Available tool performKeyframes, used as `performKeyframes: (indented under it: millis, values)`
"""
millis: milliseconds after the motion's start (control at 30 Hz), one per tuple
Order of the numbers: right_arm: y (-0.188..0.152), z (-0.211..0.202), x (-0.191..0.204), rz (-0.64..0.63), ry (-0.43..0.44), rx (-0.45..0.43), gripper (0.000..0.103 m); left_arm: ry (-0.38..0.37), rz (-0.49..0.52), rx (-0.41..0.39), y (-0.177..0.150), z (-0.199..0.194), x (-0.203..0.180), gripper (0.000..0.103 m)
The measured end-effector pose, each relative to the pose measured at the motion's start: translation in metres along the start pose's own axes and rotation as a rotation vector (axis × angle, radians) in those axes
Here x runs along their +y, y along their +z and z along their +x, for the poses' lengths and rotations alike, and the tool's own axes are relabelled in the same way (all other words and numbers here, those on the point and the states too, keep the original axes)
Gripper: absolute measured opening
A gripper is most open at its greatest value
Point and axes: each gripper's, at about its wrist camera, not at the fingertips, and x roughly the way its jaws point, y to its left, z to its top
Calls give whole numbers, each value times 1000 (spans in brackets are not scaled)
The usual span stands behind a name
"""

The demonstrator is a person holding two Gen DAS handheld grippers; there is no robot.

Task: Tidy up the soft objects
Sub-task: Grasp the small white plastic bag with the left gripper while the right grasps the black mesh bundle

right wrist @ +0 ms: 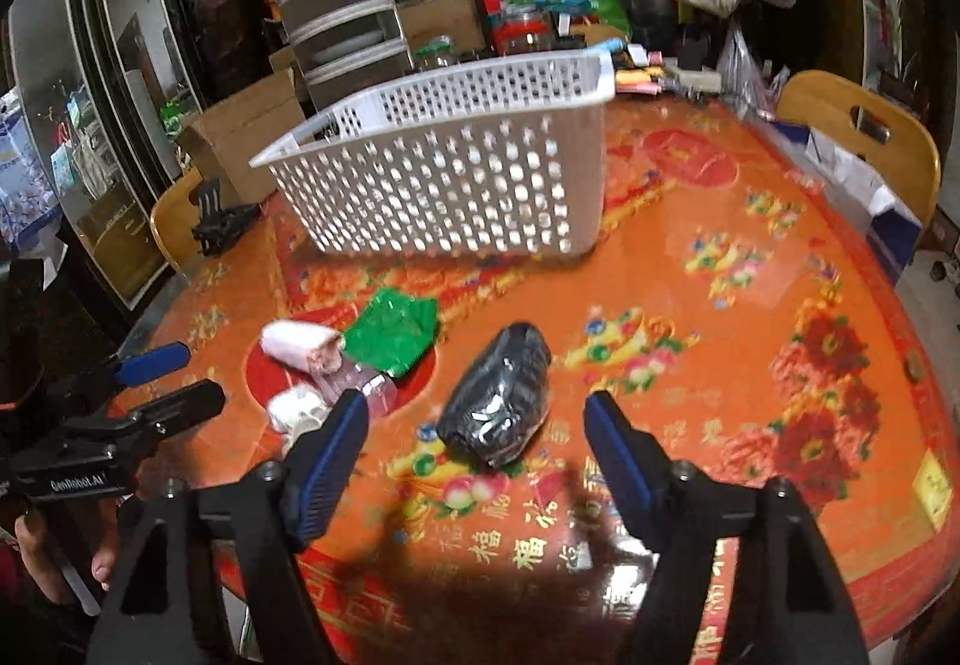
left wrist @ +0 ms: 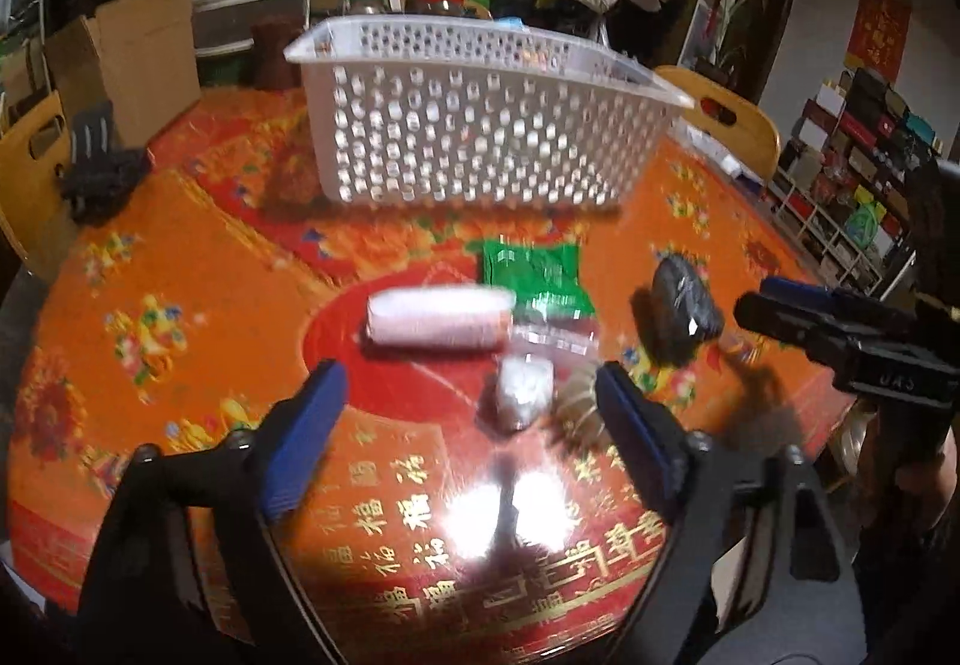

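**2 open grippers over a pile of soft packs, basket beyond**

A round table (left wrist: 180, 257) with a red and orange printed cover is seen from both wrist cameras. A white perforated basket (left wrist: 474, 125) is stood on the far half of the table; whether anything lies inside cannot be told.

Near the middle of the table, 5 soft items are grouped. A pale pink roll (left wrist: 438, 326) is laid on its side at the left of the group. A green packet (left wrist: 531, 275) is touching its far right end. A clear plastic pack (left wrist: 555, 338) is just beside both, on the near side of the green packet. A small white bundle (left wrist: 522, 392) is placed nearer still, with a brownish item just to its right, too blurred to name. A black wrapped bundle (right wrist: 498, 401) is set apart to the right of the group.

The left gripper (left wrist: 474, 425) is held spread above the table, nothing pinched; the small white bundle is seen between its blue pads (left wrist: 306, 443), untouched. The right gripper (right wrist: 477, 443) is likewise spread and empty, with the black wrapped bundle just beyond its tips. No item is touched by either gripper.
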Motion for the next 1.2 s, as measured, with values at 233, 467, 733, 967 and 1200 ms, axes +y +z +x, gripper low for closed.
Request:
performKeyframes:
  millis: [233,467,733,967,1200]
  values:
    - [-4,17,-6,21,11,28,66,0,38,55,-12,27,-6,64]
    - [-4,20,-6,16,5,24,65,4,82,75,-13,42,-17,60]
    - [-4,22,-8,15,-1,25,64,7,96,87,-14,51,-27,47]
    - [-4,29,-8,15,-5,34,63,12,113,81,-15,54,-34,31]
    - [-5,49,-5,10,-2,72,57,15,112,67,-17,53,-32,27]
